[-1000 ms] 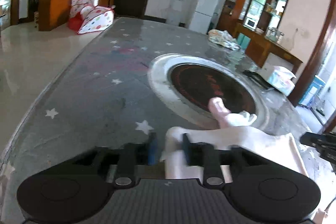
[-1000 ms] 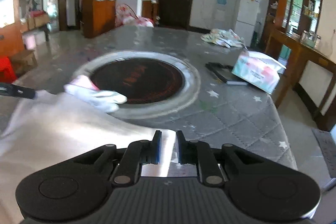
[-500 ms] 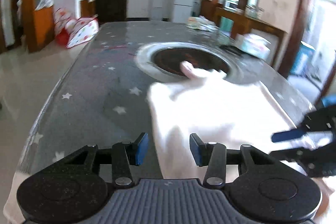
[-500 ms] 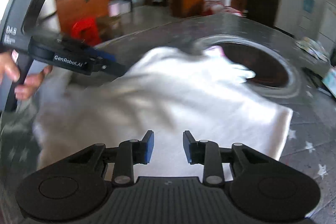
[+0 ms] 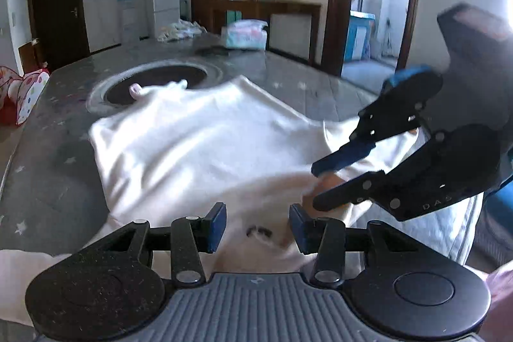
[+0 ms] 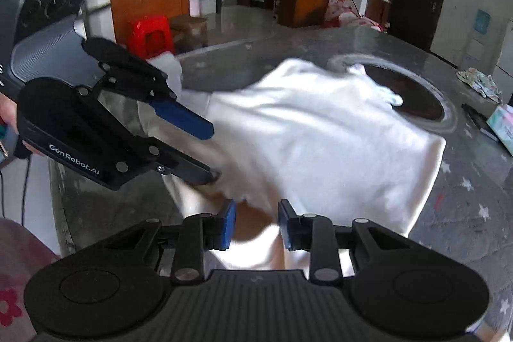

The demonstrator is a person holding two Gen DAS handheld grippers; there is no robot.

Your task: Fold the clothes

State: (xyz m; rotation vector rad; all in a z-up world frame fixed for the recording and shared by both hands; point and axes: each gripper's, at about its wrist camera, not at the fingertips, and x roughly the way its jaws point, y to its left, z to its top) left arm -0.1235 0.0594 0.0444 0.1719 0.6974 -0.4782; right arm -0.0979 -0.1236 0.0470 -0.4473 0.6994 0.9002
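L claw (image 5: 257,228) + R claw (image 6: 256,223) now spread, let go | shirt (image 5: 205,143) lies flat on worktop (image 5: 57,181), 12 o'clock | 1st fold done, regrasp next

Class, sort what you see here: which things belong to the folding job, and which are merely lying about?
Belongs to the job:
white garment
left gripper
right gripper

Lying about:
tissue pack
crumpled cloth
hotplate
red stool
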